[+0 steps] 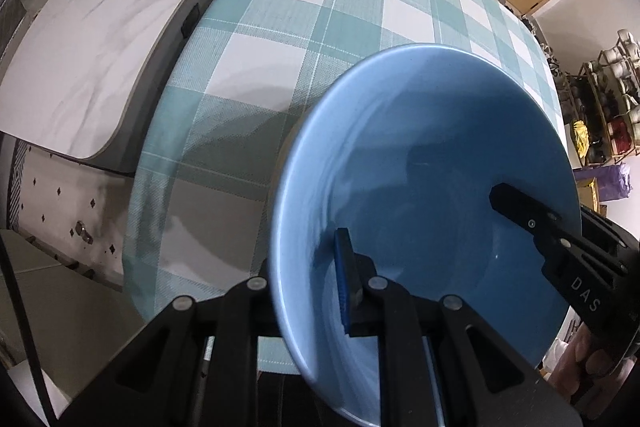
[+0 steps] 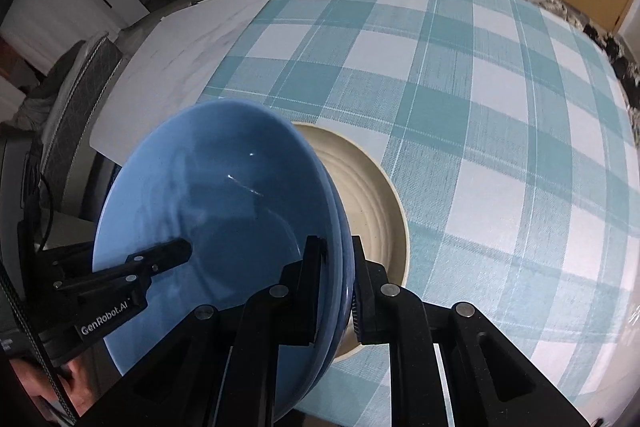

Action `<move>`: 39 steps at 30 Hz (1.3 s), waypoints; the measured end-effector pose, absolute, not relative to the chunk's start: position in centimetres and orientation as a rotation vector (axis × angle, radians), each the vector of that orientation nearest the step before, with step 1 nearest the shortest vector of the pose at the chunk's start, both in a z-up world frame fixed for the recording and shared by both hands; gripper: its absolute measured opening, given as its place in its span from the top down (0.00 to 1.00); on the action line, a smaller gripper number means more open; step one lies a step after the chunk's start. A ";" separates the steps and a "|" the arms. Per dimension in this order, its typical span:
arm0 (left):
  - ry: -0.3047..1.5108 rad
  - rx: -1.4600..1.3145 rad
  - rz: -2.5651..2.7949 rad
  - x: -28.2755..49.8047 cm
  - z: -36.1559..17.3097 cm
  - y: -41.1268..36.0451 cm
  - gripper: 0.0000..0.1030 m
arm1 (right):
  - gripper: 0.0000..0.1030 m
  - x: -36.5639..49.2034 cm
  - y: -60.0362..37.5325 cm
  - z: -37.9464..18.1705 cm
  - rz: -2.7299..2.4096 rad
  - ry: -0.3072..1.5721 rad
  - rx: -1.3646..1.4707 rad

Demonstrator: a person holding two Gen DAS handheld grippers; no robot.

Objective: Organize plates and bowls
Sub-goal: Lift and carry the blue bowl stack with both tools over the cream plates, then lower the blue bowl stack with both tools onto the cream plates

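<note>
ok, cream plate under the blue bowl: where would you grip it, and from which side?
Take the cream plate by its rim on the right in the right wrist view, coming in from the open tablecloth. It lies flat, and the blue bowl, clamped by both the left gripper and the right gripper, covers its left part.

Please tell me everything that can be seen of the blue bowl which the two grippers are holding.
The blue bowl is round, wide and shallow, with a smooth glossy glaze that looks ceramic. It is empty. In the right wrist view a second blue edge beneath the rim hints at two nested bowls; I cannot be sure. The left gripper and right gripper pinch opposite sides of its rim, one finger inside each. It overlaps a cream ribbed plate on the checked tablecloth; contact with the plate cannot be judged.
</note>
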State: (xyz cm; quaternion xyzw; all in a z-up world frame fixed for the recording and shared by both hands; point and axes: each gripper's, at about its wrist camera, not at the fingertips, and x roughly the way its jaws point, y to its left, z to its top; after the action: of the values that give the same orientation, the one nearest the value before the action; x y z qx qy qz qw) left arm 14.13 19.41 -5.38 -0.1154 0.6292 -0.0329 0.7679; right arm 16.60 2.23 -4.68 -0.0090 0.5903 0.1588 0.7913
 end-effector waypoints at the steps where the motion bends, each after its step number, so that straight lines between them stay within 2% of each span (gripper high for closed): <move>1: 1.363 -0.244 -0.069 14.2 -5.4 19.3 0.86 | 0.88 16.6 2.2 -4.7 0.341 1.263 -0.022; 13: 1.335 -0.179 -0.067 13.9 -6.0 17.9 0.85 | 0.86 16.5 1.2 -5.7 0.330 1.252 -0.013; 21: 1.339 -0.180 -0.063 13.5 -6.8 17.6 0.78 | 0.84 15.9 1.2 -6.3 0.324 1.247 -0.032; 39: 1.293 -0.170 -0.076 13.9 -6.9 17.1 0.77 | 0.85 15.8 1.0 -6.0 0.318 1.191 -0.053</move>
State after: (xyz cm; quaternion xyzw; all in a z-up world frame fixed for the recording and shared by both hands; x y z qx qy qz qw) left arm 13.87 17.06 -6.90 -0.0791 0.6016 -0.0353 0.7941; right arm 15.82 0.95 -6.04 -0.0250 0.5586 0.1491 0.8155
